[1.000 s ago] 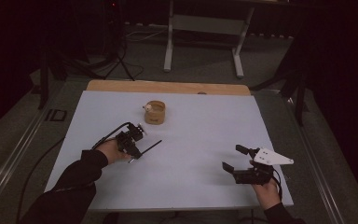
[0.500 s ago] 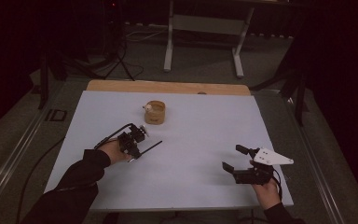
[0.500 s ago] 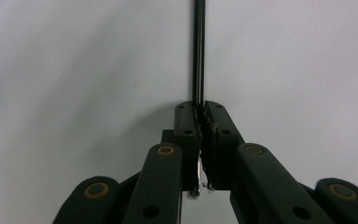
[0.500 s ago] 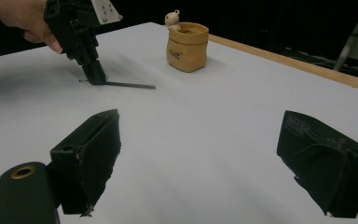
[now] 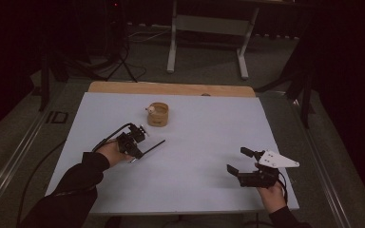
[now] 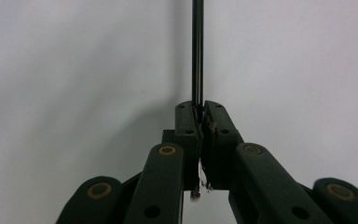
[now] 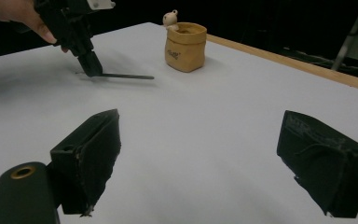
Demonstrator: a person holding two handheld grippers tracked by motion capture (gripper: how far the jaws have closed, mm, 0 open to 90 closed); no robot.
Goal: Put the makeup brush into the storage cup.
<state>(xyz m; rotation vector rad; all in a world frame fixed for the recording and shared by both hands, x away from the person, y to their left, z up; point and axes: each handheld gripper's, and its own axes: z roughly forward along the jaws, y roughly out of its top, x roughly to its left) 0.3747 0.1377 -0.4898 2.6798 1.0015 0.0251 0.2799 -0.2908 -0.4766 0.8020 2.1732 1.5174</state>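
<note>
Thin black rod (image 6: 197,51) in the clamped left tool (image 6: 200,122) — just above the white table (image 5: 195,142).

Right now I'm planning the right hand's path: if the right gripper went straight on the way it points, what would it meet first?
Probably nothing at first: the right gripper, jaws open, faces bare white table. Farther along stands the tan pouch, roughly in line, though depth is hard to judge.
</note>
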